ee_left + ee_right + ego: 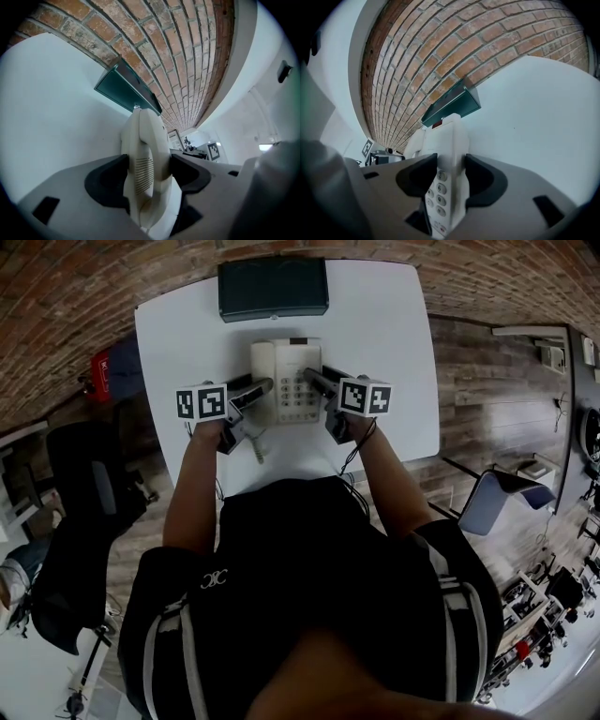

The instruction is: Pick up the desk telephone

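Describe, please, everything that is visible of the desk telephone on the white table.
The desk telephone is off-white and looks like plastic. It lies flat on the white table, just in front of a dark box. Its handset sits along the left side and shows a slotted grille. The keypad of round grey buttons fills the right side. The left claw grips the handset, and the right claw grips the keypad-side edge. The telephone seems not yet lifted.
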`<action>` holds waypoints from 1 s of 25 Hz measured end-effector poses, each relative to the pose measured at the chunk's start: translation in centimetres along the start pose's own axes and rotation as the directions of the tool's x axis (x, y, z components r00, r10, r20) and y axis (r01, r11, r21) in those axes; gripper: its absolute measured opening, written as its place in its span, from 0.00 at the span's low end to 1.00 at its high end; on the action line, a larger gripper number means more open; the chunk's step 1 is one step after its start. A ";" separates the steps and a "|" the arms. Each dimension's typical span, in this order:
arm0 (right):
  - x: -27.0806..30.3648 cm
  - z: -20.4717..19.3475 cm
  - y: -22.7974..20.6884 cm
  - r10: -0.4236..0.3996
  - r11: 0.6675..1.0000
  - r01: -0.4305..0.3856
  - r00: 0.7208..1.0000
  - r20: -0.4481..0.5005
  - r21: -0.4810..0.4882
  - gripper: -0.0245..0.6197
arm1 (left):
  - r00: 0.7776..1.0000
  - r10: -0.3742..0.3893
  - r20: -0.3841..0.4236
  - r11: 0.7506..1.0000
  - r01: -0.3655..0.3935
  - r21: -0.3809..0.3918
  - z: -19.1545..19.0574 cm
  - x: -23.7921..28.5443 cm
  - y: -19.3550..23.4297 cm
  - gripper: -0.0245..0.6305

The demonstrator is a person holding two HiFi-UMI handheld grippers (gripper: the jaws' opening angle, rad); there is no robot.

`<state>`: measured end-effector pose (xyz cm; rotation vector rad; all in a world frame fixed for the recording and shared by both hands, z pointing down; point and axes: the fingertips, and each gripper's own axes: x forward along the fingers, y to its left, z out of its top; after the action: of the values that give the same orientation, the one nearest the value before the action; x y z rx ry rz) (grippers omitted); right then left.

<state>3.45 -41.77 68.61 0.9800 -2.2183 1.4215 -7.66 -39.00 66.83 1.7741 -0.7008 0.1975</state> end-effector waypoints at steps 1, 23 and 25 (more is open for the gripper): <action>0.0 0.0 0.0 -0.007 1.000 0.007 1.000 0.005 0.006 0.30 | 1.000 0.006 0.004 1.000 -0.006 -0.002 0.0 0.0 0.0 0.48; -6.6 6.2 7.5 0.008 0.978 0.037 0.977 0.215 -0.205 0.29 | 0.978 0.001 0.208 0.981 -0.041 0.188 3.7 -5.3 -9.0 0.45; -7.4 6.9 8.8 0.024 0.972 0.033 0.971 0.240 -0.231 0.29 | 0.973 -0.004 0.230 0.973 -0.049 0.224 4.2 -6.3 -10.2 0.45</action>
<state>3.11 -42.80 55.30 1.1222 -2.4848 1.0526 -8.01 -38.97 54.15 2.0315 -0.8929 0.0919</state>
